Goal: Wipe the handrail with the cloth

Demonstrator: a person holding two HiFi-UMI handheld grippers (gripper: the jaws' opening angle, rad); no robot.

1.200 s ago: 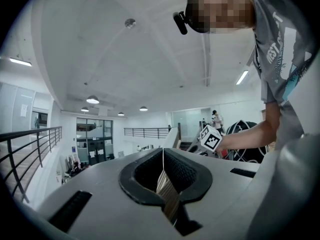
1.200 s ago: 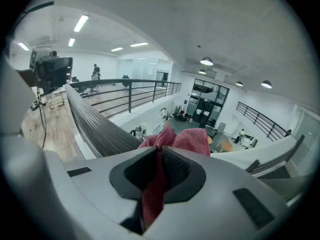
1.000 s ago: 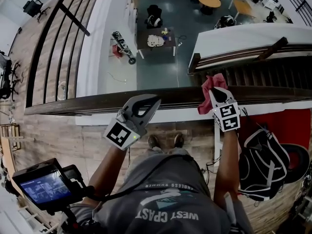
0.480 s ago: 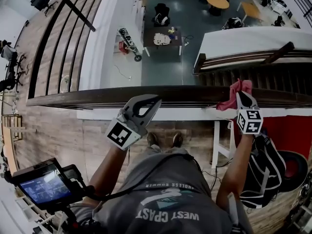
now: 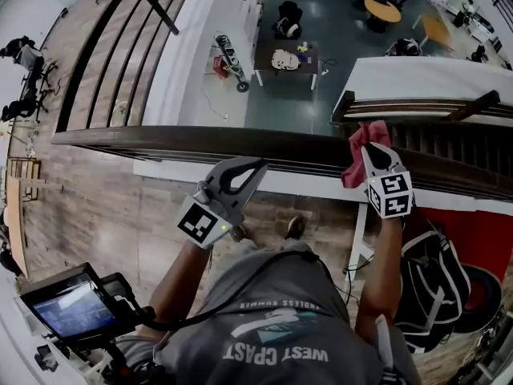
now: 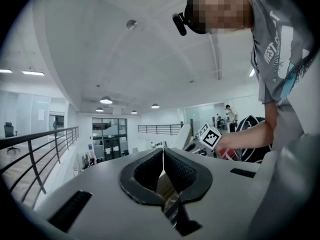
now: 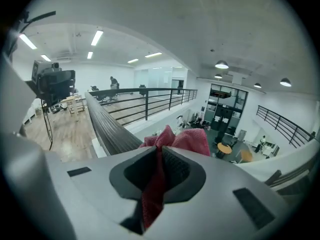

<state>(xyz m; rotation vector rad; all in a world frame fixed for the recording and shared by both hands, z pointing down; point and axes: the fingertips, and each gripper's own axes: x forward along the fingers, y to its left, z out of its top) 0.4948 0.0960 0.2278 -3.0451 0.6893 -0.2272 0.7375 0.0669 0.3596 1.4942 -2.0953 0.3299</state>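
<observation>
Right gripper view is showing the cloth (image 7: 186,140), a red-pink fabric, bunching up above the jaw tips and trailing down through the gap between them. The right gripper (image 7: 160,153) is pinching this cloth, with both jaws pressing against the fabric. The bunched part is sitting against the handrail (image 7: 107,126), a dark ribbed bar running away toward the left of this view.

Head view is showing the cloth (image 5: 358,144) lying on top of the handrail (image 5: 200,144) toward its right end. The right gripper (image 5: 368,151) is pointing at the rail from the person's side. The handrail is crossing the frame from left to right, and a white ledge (image 5: 313,184) is running just beneath it on the near side.

The left gripper (image 5: 258,167) is hovering further left along the rail, well apart from the cloth. Its tips are reaching the near edge of the handrail, but contact cannot be confirmed. In the left gripper view, the left gripper (image 6: 162,153) is holding its jaws pressed together, with nothing between them.

A black backpack (image 5: 425,283) is lying at lower right, beside the person's right forearm. A monitor (image 5: 68,310) is glowing at lower left, above the wooden floor (image 5: 88,207). Beyond the rail, a lower level is showing a dark table (image 5: 284,57) and a round table (image 5: 383,8), well apart from each other.
</observation>
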